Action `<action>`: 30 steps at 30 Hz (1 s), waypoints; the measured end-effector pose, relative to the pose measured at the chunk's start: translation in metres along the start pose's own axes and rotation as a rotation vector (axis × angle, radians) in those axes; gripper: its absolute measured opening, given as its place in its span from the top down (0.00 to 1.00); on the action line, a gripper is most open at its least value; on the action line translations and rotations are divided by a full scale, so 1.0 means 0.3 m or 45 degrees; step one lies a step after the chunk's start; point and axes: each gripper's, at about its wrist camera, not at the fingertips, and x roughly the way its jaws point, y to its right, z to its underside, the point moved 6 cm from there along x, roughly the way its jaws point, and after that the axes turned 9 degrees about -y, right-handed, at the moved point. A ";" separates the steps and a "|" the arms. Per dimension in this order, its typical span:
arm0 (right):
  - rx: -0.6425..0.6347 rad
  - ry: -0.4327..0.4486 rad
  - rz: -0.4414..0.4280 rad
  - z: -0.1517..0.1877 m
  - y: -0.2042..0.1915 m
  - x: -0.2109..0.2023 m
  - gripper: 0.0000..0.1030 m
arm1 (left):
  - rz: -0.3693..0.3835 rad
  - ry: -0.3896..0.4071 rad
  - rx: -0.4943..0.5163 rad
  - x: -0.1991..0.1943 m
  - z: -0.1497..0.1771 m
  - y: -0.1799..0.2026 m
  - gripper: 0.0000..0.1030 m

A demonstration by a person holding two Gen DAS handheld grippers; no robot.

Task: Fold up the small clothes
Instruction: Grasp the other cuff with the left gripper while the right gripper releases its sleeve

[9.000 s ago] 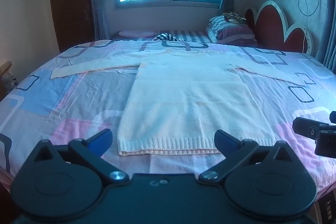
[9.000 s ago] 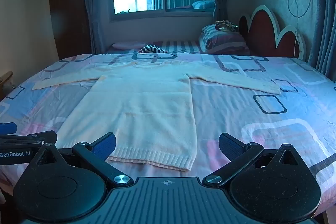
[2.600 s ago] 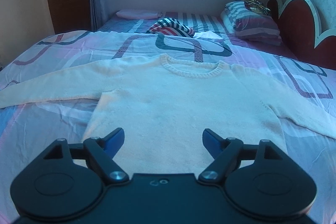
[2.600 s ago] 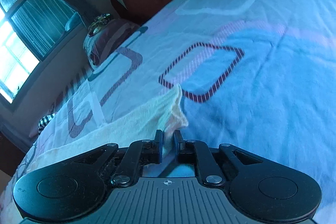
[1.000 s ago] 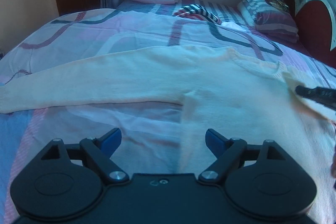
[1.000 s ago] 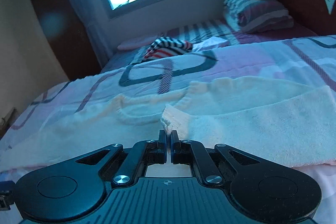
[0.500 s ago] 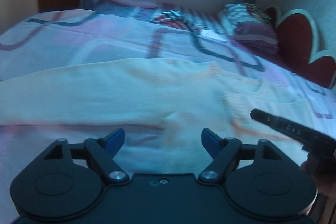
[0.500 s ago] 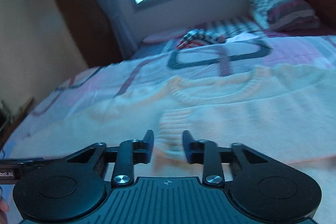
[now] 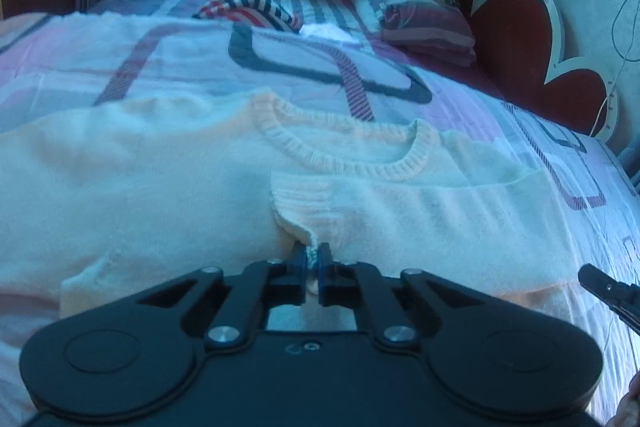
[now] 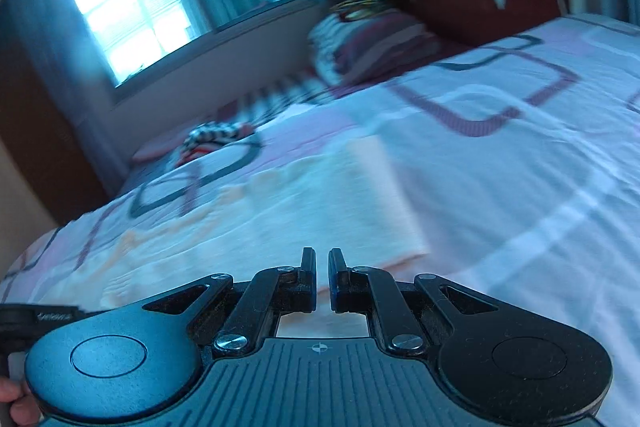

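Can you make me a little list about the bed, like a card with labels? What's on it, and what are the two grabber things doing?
clothing: cream sweater lying flat on the bed
sleeve: one sleeve folded across the chest, its cuff below the collar
left gripper: shut on the cuff edge
right gripper: nearly shut, nothing between its fingers, over the sweater's edge
far end of bed: striped pillow, striped cloth
fold: not finished
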 end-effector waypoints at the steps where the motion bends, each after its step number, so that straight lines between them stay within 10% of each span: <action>1: 0.028 0.000 0.007 -0.007 0.021 -0.002 0.92 | 0.002 0.026 0.000 -0.019 -0.004 -0.002 0.97; 30: -0.105 -0.127 -0.101 -0.017 -0.087 0.118 0.92 | -0.147 0.091 -0.065 -0.119 0.035 -0.269 0.97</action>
